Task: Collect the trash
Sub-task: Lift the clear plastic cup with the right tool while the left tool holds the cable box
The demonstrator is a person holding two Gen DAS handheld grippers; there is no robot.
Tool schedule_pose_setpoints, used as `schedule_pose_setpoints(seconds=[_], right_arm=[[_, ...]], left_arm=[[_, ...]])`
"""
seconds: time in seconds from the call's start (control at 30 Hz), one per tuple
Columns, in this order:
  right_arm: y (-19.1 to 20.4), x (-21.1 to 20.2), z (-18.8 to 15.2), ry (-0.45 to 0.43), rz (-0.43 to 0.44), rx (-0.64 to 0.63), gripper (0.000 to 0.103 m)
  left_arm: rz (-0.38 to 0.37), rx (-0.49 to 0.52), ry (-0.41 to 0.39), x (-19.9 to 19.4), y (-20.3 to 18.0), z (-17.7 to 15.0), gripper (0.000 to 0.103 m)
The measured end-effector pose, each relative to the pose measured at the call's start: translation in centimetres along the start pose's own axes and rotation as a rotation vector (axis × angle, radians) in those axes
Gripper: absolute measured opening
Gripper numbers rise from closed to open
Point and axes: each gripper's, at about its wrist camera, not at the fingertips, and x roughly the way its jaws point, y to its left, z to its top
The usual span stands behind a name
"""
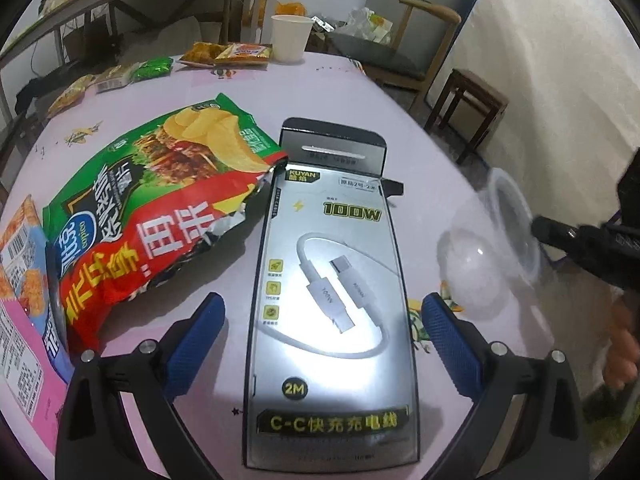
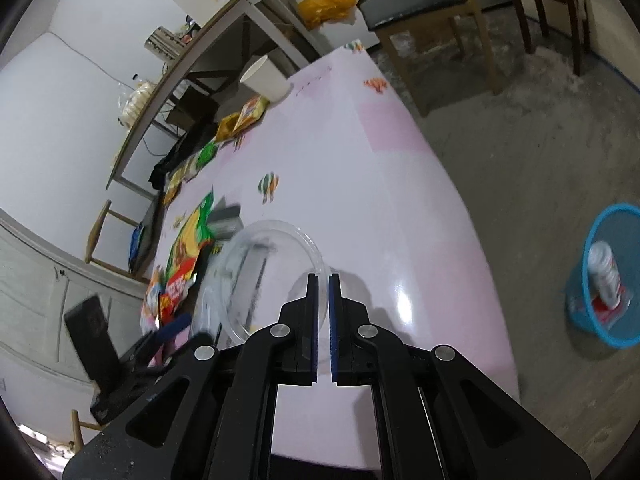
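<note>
Your right claw is clamped on the rim of the clear plastic lid at lower centre of the frame — the blue bin lies on the floor at far right, past the table edge.

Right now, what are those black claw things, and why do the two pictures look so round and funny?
A person holds one gripper in each hand, and each has a small wide camera looking along its fingers, which bends the picture. The left gripper is open over a cable box, next to a chip bag, on the pink table. The right gripper is shut on the rim of a clear plastic lid. On the floor stands a blue bin with some trash already inside.
</note>
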Motion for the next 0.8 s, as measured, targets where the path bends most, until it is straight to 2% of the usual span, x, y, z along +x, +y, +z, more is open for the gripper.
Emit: schedule_pose_setpoints(seconds=[0.23,0.47,0.8], right_arm=[[0.3,0.5,-2.4,-0.006,-0.012,-0.01,0.007],[0.0,0.8,-3.0,-0.012,0.03,0.022,0.006],[-0.5,0.3,-3.5,-0.037,0.081,0.082,0.003]], left_arm=[[0.039,-0.011,0.029,1.1,-0.6,0.1,0.081],[0.098,0.034,0.022,1.4,-1.7,-0.1,0.081],[0.118,0.068,-0.035,0.2,-3.1,-0.9,0.08]])
